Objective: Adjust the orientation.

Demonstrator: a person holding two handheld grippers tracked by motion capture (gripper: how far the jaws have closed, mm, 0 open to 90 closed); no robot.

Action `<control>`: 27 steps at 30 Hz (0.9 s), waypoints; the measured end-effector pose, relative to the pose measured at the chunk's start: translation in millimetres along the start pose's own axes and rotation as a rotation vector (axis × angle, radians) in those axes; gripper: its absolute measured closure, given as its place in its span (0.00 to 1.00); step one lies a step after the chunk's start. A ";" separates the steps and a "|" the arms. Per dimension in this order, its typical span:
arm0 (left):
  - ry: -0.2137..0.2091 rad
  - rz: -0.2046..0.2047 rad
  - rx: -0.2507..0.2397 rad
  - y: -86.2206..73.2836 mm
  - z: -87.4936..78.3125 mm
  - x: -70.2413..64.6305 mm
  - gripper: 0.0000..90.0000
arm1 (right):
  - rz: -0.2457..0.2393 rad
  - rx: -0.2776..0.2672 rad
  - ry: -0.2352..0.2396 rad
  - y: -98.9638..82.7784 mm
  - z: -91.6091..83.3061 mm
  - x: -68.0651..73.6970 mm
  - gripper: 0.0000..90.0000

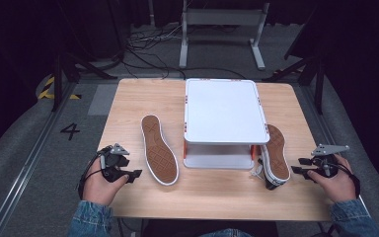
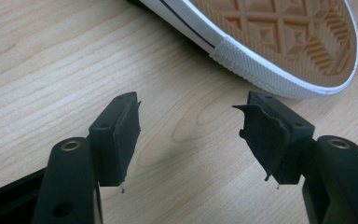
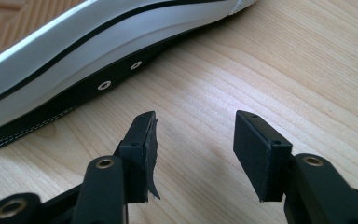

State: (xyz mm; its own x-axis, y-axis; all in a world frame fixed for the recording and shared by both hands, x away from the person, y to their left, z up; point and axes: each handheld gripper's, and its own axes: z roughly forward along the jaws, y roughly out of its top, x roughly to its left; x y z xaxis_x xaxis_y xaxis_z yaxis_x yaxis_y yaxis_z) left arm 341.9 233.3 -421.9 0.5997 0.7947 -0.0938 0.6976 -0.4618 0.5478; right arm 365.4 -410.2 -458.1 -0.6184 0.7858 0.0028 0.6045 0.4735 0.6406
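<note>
Left of the white rack [image 1: 225, 111], left gripper [image 1: 132, 174] gapes empty by one shoe [image 1: 159, 149]; right gripper [image 1: 296, 166] likewise beside the other shoe [image 1: 275, 153].

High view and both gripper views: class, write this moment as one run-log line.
left gripper: open, beside left shoe, sole up | right gripper: open, beside right shoe | white rack: between shoes

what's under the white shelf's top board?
Under the white shelf, a white lower tray between orange posts shows nothing at its front. Farther back is covered by the top. The right shoe's toe tucks beside it.
</note>
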 end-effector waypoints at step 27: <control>-0.078 0.170 -0.104 61.5 8.8 -12.2 1.00 | -0.011 -0.004 -0.011 -6.3 -4.5 6.4 0.55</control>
State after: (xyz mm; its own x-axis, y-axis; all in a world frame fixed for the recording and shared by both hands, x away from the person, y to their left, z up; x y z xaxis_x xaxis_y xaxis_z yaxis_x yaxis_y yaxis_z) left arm 380.9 191.8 -394.4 0.7368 0.6739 -0.0543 0.5418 -0.5405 0.6437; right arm 355.4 -410.0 -458.7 -0.6195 0.7849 -0.0133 0.5954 0.4809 0.6437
